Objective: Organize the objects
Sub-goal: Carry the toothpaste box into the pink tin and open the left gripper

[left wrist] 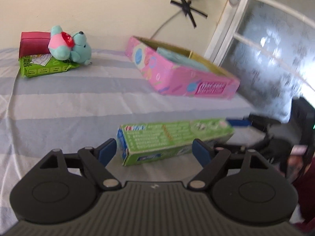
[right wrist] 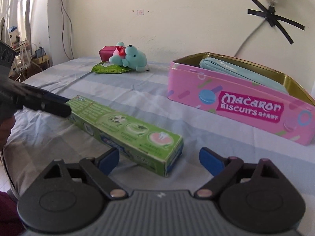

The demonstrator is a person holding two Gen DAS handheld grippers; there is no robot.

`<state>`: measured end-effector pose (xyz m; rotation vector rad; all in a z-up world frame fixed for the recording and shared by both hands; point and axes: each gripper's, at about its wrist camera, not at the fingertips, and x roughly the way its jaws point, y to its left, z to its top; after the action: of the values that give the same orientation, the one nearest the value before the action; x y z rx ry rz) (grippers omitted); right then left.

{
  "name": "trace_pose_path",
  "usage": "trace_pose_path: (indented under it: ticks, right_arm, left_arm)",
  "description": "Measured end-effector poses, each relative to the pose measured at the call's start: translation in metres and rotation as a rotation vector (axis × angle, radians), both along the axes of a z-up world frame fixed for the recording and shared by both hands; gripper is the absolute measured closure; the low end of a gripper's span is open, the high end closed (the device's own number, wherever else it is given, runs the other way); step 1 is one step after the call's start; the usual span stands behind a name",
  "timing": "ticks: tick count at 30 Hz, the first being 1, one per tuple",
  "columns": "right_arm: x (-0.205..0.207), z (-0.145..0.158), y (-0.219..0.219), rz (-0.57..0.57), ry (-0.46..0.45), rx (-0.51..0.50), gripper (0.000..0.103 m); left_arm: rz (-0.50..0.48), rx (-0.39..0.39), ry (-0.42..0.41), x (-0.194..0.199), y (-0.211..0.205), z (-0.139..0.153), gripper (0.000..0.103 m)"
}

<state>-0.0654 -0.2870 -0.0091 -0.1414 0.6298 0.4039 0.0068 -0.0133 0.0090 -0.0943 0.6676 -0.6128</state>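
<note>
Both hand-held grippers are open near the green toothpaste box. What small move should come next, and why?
Probably shut the left hand-held gripper on the toothpaste box: one end of the box already lies between its open fingers, while the right hand-held gripper only faces the other end. The open pink tin seems the likely destination.

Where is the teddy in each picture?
Left wrist view: the teddy is far back at the upper left, lying on a green packet by the wall.
Right wrist view: the teddy is at the top, a bit left of the middle, on the same packet.
Shared landmark: the pink tin sits to the right of the teddy in both.
</note>
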Motion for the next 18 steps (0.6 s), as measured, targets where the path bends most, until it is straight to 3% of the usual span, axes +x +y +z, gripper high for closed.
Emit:
trace_pose_path:
  ticks: [5,8,11,15,18]
  right_arm:
    - [0.006,-0.005,0.008,0.065,0.009,-0.018,0.025]
    - [0.008,-0.003,0.003,0.051,0.006,0.001,0.029]
    - [0.007,0.007,-0.011,0.029,-0.007,0.088,0.031]
    - [0.013,0.036,-0.030,-0.037,-0.118,0.122,0.031]
    - [0.027,0.059,-0.044,-0.086,-0.213,0.065,0.031]
  left_arm:
    - [-0.019,0.103,-0.040,0.010,-0.025,-0.005,0.022]
    - [-0.028,0.096,-0.030,0.023,-0.027,0.003,0.019]
    - [-0.043,0.078,-0.086,0.028,-0.029,0.026,0.018]
    - [-0.060,0.068,-0.192,0.043,-0.052,0.061,0.017]
    - [-0.064,0.052,-0.252,0.063,-0.076,0.082,0.015]
